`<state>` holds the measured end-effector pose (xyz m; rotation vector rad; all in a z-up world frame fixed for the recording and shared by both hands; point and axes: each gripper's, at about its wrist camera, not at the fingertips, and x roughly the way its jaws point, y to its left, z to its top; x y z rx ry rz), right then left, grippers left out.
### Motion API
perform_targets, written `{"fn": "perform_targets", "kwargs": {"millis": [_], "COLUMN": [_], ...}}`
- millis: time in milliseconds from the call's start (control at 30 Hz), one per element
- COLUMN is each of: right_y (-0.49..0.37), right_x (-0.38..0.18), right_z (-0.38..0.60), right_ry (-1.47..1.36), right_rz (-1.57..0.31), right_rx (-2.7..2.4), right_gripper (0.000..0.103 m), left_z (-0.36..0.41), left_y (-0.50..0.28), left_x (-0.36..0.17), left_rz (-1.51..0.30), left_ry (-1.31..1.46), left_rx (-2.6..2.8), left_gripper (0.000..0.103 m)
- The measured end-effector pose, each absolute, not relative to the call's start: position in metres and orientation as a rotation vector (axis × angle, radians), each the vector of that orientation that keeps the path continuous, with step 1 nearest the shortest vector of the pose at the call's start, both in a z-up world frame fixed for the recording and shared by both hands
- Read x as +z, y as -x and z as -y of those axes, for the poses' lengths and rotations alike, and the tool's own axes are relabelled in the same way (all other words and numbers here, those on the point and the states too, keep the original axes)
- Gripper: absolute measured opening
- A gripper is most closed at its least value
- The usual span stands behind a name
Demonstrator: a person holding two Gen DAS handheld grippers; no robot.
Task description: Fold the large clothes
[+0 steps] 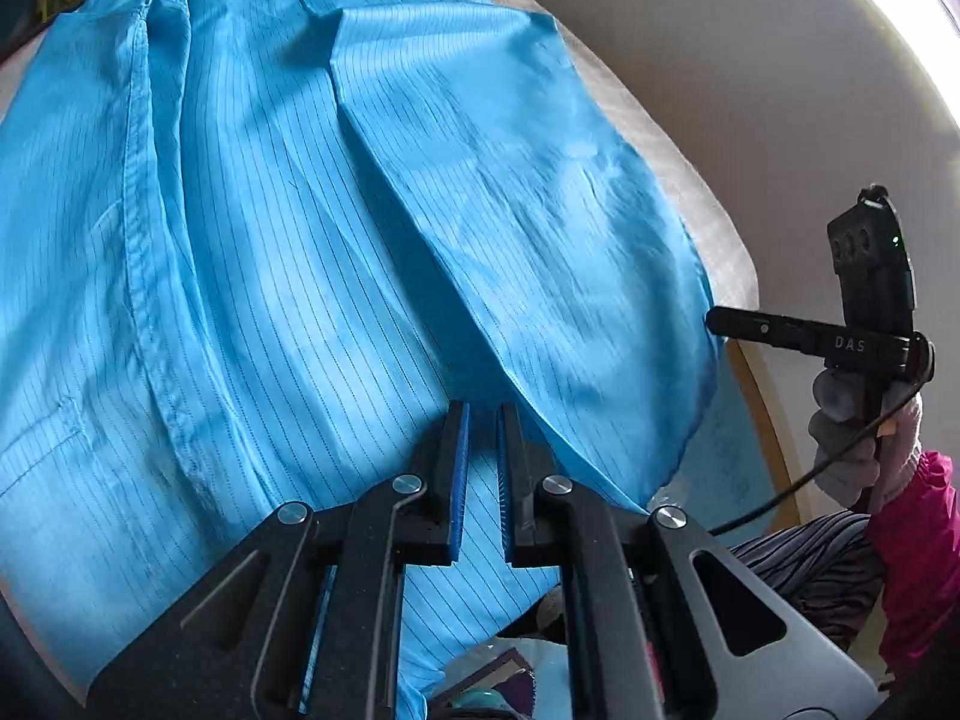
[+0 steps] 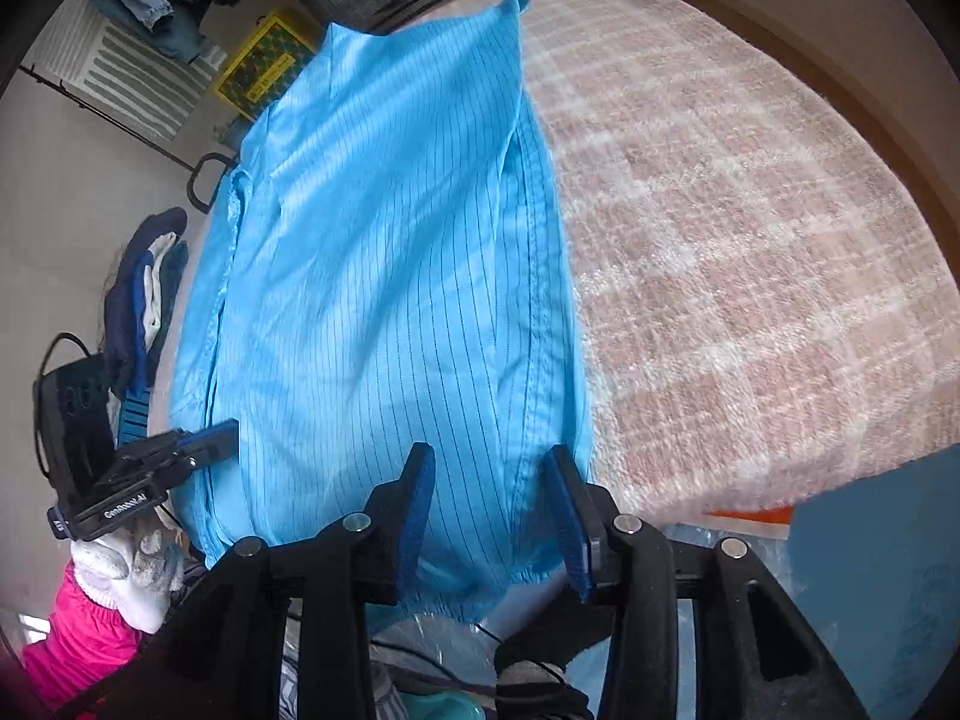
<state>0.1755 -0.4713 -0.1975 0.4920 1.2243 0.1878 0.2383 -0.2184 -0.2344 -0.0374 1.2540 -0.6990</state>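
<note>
A large bright-blue pinstriped garment (image 1: 288,276) lies spread on the table, with a long fold ridge running down to my left gripper (image 1: 483,420). That gripper's blue pads stand almost together and pinch the cloth at the garment's near edge. In the right wrist view the same garment (image 2: 384,276) runs away from me, and the left gripper (image 2: 219,435) grips its left edge. My right gripper (image 2: 489,462) hovers open over the garment's near hem with nothing pressed between its pads. In the left wrist view the right gripper (image 1: 720,324) is at the garment's right edge.
A pinkish plaid cover (image 2: 750,210) lies on the table to the right of the garment. Beyond the table's left side are a yellow crate (image 2: 264,69), hanging clothes (image 2: 144,6) and a dark pile of clothes (image 2: 144,276). A gloved hand (image 2: 132,570) with a pink sleeve holds the left gripper.
</note>
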Motion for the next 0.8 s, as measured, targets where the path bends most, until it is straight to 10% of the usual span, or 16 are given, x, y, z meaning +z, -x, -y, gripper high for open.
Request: {"fn": "perform_targets", "kwargs": {"millis": [133, 467, 600, 800], "right_y": [-0.178, -0.169, -0.173, -0.175], "right_x": [-0.194, -0.186, -0.177, -0.169], "right_z": [0.462, 0.479, 0.463, 0.443], "right_ry": [-0.445, -0.403, -0.372, -0.286], "right_rz": [-1.222, -1.205, -1.205, -1.23], "right_rx": [0.208, 0.122, 0.145, 0.186], "right_gripper": [0.0, 0.0, 0.028, 0.03], "left_z": [0.225, 0.233, 0.224, 0.213], "left_y": [-0.237, -0.235, -0.241, -0.257], "left_x": [-0.231, -0.209, -0.194, -0.181], "left_rz": [-1.245, -1.216, -1.2, -1.171], "left_ry": [0.038, 0.036, 0.056, 0.063], "left_rx": [-0.72, -0.762, -0.759, -0.755], "left_gripper": [0.005, 0.005, 0.005, 0.005]}}
